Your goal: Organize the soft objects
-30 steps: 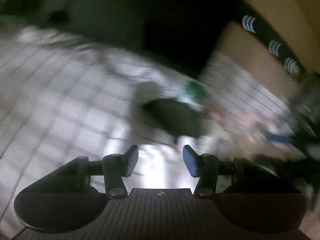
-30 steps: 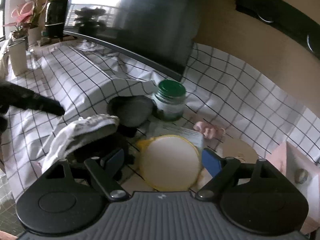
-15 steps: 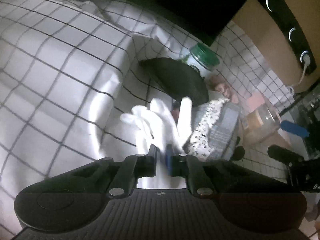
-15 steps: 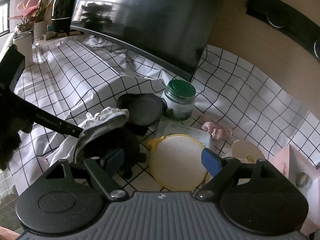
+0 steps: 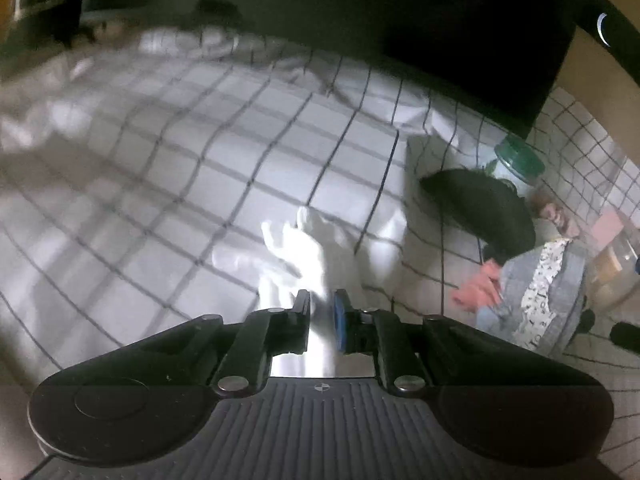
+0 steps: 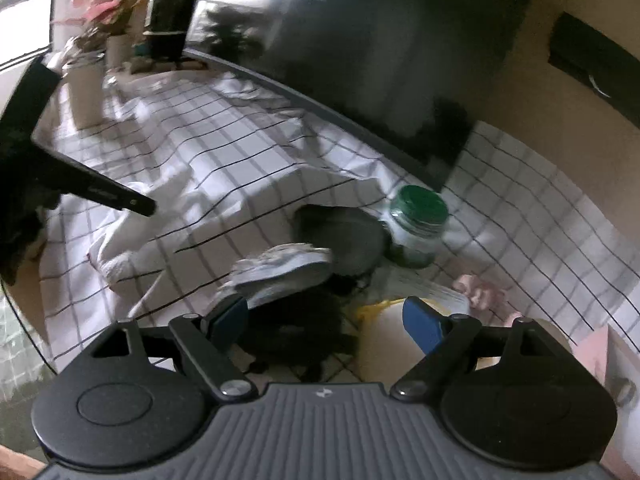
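My left gripper [image 5: 321,312] is shut on a white glove [image 5: 308,252] and holds it over the checked cloth [image 5: 200,184]. The glove [image 6: 120,248] also shows at the left of the right wrist view, under the left gripper's finger. My right gripper [image 6: 326,318] is open and empty above a black soft item [image 6: 296,332]. A grey and white patterned fabric item [image 6: 280,270] lies just past its left finger; it shows at the right of the left wrist view [image 5: 548,292]. A pink scrap [image 5: 478,286] lies beside it.
A black pouch [image 6: 344,232] and a green-lidded jar [image 6: 418,220] stand behind the fabrics. A yellow-rimmed round mesh [image 6: 384,324], a pink scrunchie [image 6: 478,288] and a pink box [image 6: 608,356] lie at the right. A dark screen [image 6: 380,60] stands behind; plants [image 6: 104,12] at far left.
My left gripper closed on the white glove and has carried it left, away from the pile. The right gripper has stayed open and shifted slightly left.
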